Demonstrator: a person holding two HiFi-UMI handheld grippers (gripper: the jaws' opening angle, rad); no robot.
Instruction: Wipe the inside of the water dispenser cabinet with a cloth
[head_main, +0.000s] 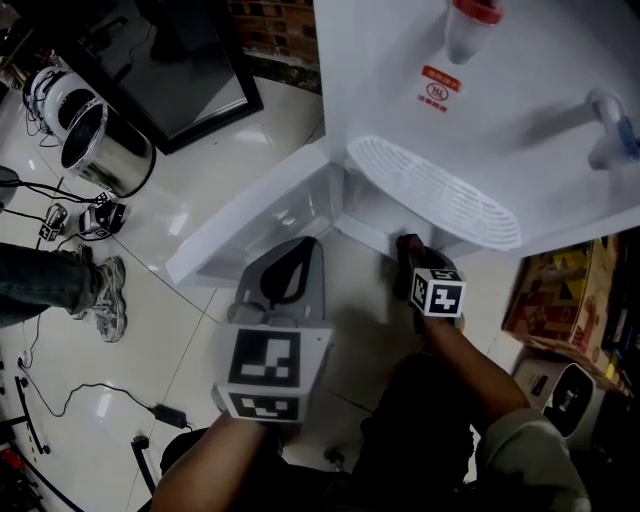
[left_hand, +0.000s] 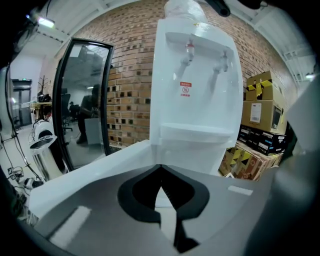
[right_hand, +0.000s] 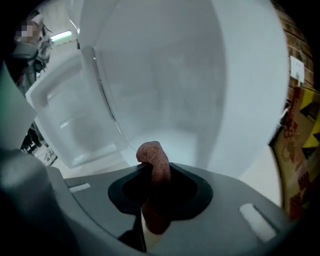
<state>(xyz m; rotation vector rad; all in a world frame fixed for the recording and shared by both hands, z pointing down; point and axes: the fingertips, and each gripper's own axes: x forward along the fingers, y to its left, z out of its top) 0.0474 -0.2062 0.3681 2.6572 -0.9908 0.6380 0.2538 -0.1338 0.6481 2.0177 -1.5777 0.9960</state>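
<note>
Cloth (right_hand: 156, 161), reddish-brown and bunched, was pinched between the jaws of the right gripper (head_main: 408, 262) at the front edge of the open water dispenser cabinet (right_hand: 165, 75). Left gripper (left_hand: 160, 175) was closed with nothing in it, near the outer edge of the open door (head_main: 250, 225).

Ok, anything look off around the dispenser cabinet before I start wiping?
Nothing stands out. The cabinet door stands open, no spill or damage shows on the water dispenser, and the cloth is bunched in the right gripper. Only cables and a steel pot clutter the floor at left, away from the job.
</note>
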